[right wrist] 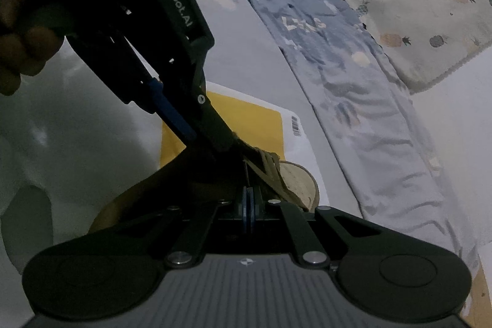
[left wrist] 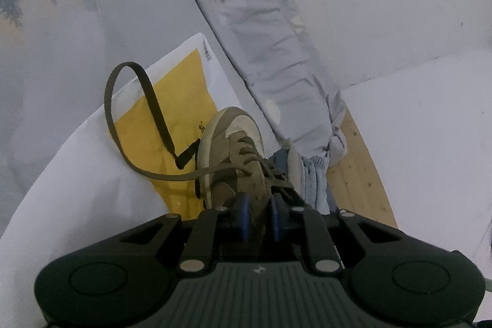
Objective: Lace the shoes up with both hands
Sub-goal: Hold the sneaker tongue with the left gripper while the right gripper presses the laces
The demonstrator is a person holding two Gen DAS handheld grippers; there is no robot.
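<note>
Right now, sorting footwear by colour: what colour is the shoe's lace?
Brown, much like the shoe; the lace shows best in the left wrist view.

Both wrist cameras look closely along their fingers, sharing the shoe (left wrist: 233, 156) and yellow sheet (right wrist: 246, 119).

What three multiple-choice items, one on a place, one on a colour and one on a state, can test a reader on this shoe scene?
1. Where does the shoe rest?
A. on a yellow-and-white mailer
B. in a box
C. on a chair

2. What colour are the left gripper pads?
A. red
B. blue
C. green

3. How are the right gripper jaws?
A. wide open
B. shut
C. gripping a cup

Key: 1 A, the mailer lies under it; 2 B, the pads are blue; 3 B, the pads meet.
</note>
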